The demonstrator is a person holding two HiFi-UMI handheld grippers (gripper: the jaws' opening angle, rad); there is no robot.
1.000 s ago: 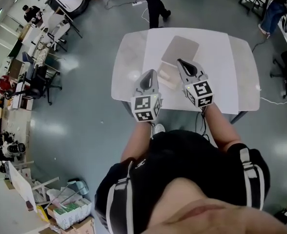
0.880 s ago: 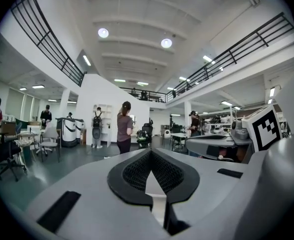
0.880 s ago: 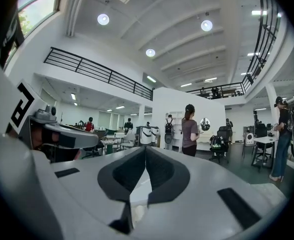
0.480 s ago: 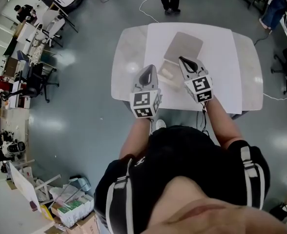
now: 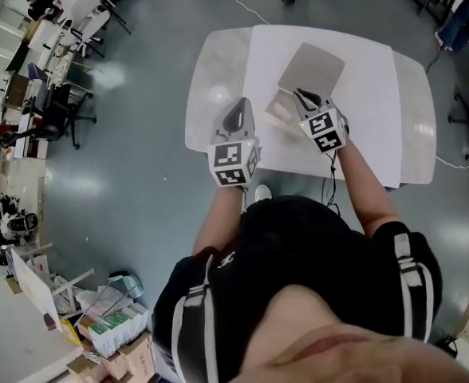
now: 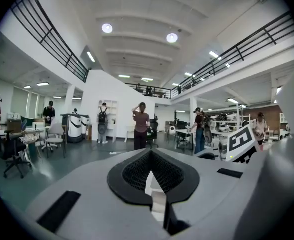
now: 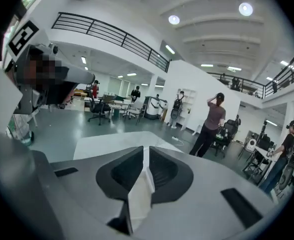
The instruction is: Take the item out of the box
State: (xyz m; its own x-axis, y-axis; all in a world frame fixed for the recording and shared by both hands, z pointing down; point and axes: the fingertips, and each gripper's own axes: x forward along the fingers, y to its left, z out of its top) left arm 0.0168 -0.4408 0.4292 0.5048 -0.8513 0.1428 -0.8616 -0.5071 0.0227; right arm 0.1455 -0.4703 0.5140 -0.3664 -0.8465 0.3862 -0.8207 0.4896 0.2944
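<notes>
The person is holding both arms out in front of the body, a gripper in each hand. The left forearm [image 5: 221, 218] is bare and bending only a little away from the torso, keeping the left gripper [image 5: 240, 104] on the near left with its marker cube [image 5: 233, 163] facing up. Its jaws are lying closed together in the left gripper view [image 6: 151, 153]. The right forearm [image 5: 360, 183], also bare, is reaching farther out, carrying the right gripper [image 5: 300, 95] ahead of the left one. Its jaws are likewise pressing together [image 7: 146, 150]. Both grippers are pointing away from the person.
</notes>
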